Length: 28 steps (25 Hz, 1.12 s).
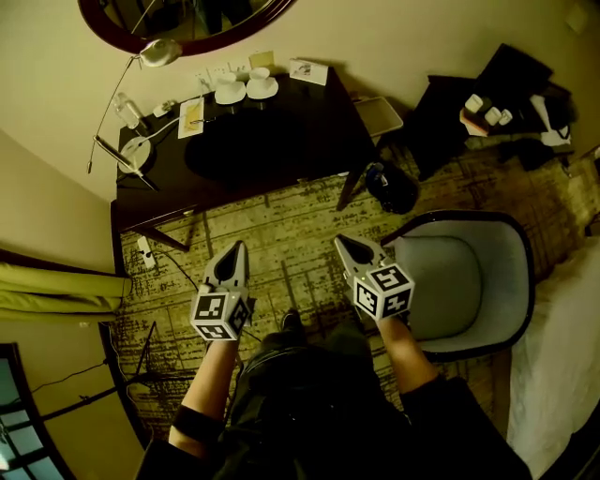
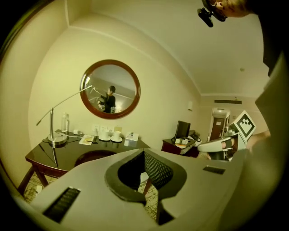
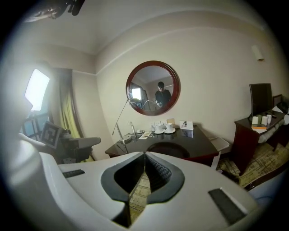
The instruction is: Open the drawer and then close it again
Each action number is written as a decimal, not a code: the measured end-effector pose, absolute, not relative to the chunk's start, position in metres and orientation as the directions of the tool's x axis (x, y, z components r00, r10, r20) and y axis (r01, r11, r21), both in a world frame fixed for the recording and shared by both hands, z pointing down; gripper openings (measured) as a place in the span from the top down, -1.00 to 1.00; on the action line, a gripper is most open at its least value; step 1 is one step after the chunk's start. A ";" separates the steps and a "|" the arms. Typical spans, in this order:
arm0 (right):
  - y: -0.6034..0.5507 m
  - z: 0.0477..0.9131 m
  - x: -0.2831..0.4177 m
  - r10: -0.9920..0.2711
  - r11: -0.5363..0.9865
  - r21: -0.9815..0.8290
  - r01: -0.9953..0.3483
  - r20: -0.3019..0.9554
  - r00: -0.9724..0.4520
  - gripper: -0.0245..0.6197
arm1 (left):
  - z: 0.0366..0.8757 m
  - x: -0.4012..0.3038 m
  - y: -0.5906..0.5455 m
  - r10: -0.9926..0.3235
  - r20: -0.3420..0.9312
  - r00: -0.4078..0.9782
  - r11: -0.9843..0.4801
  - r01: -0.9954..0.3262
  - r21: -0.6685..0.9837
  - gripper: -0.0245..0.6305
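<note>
Two cups (image 1: 231, 84) on saucers (image 1: 263, 92), dark desk (image 1: 291, 141).

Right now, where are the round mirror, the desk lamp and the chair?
round mirror (image 2: 110, 89), left gripper view, middle of the glass.
desk lamp (image 2: 56, 138), left gripper view, its round base.
chair (image 1: 445, 281), head view, its pale seat.

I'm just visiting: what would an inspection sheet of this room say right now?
Surface: dark desk against the wall.
Job's things: no drawer made out.
Clutter: two cups, lamp, bottle, leaflets on the desk.
Grippers: left tongs and right tongs shut, empty, over the carpet, short of the desk.
Cables: power strip with lead on the floor by the desk.
Surroundings: round mirror, grey armchair.
</note>
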State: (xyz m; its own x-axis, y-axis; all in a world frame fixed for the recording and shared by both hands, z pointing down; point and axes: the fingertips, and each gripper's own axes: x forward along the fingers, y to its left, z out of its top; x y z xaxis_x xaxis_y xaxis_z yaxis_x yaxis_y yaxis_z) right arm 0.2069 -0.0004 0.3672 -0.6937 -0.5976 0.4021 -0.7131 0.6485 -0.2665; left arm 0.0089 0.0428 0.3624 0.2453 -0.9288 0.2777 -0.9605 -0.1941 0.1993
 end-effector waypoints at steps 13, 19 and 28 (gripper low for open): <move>-0.046 0.381 0.198 -0.578 0.642 -0.320 -0.697 0.395 -0.714 0.88 | 0.369 0.014 0.009 -0.928 0.281 0.243 -0.192 -0.962 0.196 0.93; -0.092 0.398 0.194 -0.534 0.651 -0.398 -0.646 0.365 -0.763 0.88 | 0.363 0.014 -0.018 -0.947 0.276 0.167 -0.121 -0.977 0.178 0.93; -0.150 0.447 0.192 -0.570 0.519 -0.507 -0.688 0.396 -0.721 0.82 | 0.378 0.003 -0.043 -0.938 0.299 0.175 -0.132 -0.978 0.159 0.93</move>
